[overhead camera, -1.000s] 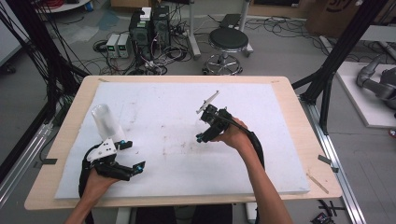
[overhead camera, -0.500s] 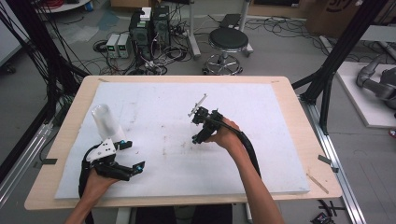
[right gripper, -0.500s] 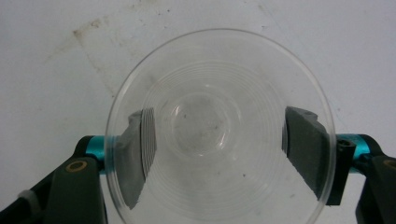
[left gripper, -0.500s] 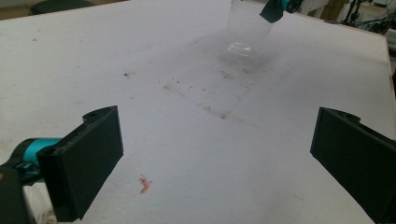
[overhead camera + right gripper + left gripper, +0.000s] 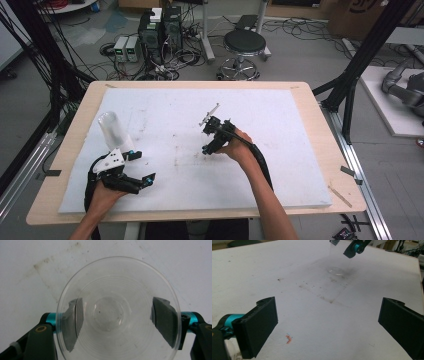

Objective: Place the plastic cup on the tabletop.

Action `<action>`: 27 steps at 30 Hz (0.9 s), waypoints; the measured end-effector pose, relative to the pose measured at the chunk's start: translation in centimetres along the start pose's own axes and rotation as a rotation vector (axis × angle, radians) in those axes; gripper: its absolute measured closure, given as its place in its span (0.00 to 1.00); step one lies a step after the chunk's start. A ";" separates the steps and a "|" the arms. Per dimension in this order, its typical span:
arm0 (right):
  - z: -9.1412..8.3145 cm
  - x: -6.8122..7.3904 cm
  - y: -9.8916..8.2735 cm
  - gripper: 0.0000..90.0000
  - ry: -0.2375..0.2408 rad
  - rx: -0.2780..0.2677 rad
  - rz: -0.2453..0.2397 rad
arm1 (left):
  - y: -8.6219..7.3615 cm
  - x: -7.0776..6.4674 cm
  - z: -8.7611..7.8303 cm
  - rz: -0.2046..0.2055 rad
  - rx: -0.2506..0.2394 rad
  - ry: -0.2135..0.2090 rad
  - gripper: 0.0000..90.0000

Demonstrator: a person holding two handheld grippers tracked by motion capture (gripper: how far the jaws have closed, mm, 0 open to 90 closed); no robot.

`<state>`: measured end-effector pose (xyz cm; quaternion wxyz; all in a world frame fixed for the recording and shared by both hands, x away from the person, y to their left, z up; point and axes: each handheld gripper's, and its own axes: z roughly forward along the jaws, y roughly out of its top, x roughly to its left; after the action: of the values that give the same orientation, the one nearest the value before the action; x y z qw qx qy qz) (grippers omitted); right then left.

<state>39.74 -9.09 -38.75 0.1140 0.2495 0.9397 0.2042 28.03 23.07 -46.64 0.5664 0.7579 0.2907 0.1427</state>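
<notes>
The right gripper (image 5: pixel 209 136) is near the middle of the white foam board (image 5: pixel 280 165) that covers the wooden table (image 5: pixel 327 150). Its two black jaws press on the sides of a clear round plastic cup (image 5: pixel 117 312). In the right gripper view the open mouth of the cup faces the camera, and the jaws show through its clear wall on both sides. In the left gripper view the bottom of the cup sits on the board or just above it; it is hard to tell which.

The left gripper (image 5: pixel 142 167) is near the front left corner of the board. Its jaws stand wide apart with nothing between them. A tall frosted plastic cup (image 5: pixel 114 132) stands just behind it, near the left edge. A tiny orange scrap (image 5: pixel 288 338) lies on the board between the left jaws.
</notes>
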 end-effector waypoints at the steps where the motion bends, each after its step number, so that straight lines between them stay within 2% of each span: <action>1: 0.2 -0.2 -0.2 0.34 0.029 -0.023 0.025 | 0.0 0.0 0.0 0.000 0.001 0.001 0.03; 4: 0.2 -0.2 -0.3 0.34 0.025 -0.028 0.012 | 0.0 0.0 0.0 -0.002 0.002 0.000 0.03; 16: 0.4 -0.2 -0.3 0.30 0.026 -0.021 0.019 | 0.0 0.0 0.1 0.002 0.000 0.001 0.03; 19: 0.7 -0.2 -0.4 0.24 0.037 -0.013 0.010 | 0.0 0.0 0.0 0.007 0.000 0.001 0.03; 27: 1.0 -0.3 -0.9 0.17 0.032 -0.033 0.038 | 0.0 0.0 0.0 0.002 0.000 0.000 0.03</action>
<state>39.93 -9.67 -40.01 0.0992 0.2621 0.9330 0.2256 28.03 23.01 -46.65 0.5665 0.7580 0.2898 0.1431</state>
